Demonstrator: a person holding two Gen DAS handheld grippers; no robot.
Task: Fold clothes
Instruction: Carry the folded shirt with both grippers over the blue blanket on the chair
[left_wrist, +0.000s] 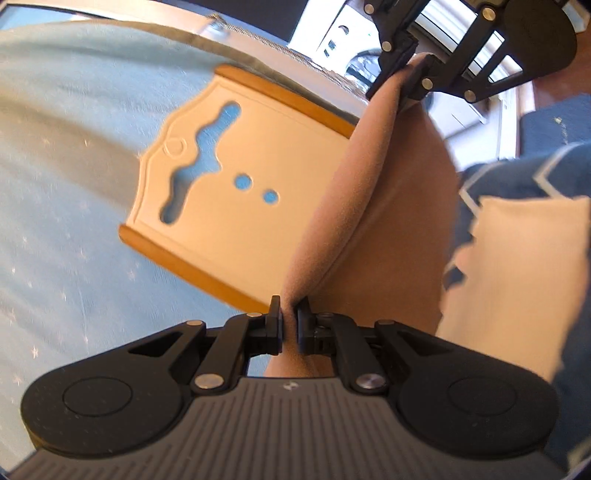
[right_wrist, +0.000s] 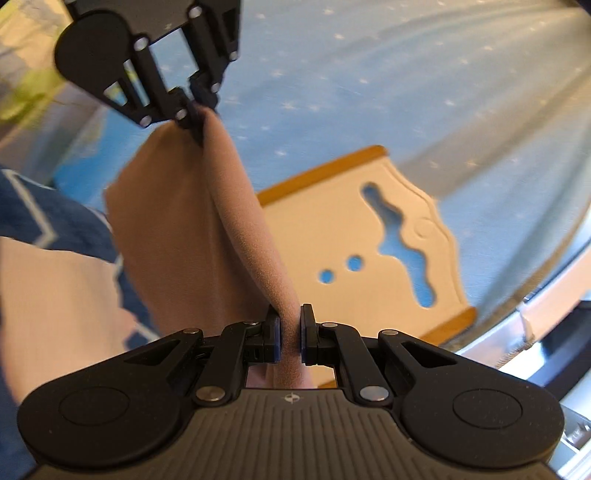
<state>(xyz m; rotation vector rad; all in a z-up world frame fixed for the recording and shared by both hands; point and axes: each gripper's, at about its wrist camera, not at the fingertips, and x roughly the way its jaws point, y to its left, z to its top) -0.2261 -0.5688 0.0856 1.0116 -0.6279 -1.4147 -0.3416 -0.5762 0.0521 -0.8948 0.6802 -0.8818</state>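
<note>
A tan cloth (left_wrist: 369, 206) hangs stretched between the two grippers, filling the middle of both views. The left gripper (left_wrist: 290, 325) pinches one corner of it at the bottom centre of its frame; the right gripper (right_wrist: 289, 334) pinches the other corner likewise. Below lie a cream wooden board (left_wrist: 243, 192) with cut-out holes, and a light blue starred sheet (left_wrist: 55, 184).

Pink cloth (left_wrist: 388, 206): lower hem hidden behind left tool (left_wrist: 290, 325) body. Beyond the cloth, white appliance (left_wrist: 343, 40) blurred, cut off by top edge. Bedspread (right_wrist: 424, 74) motion-smeared.
</note>
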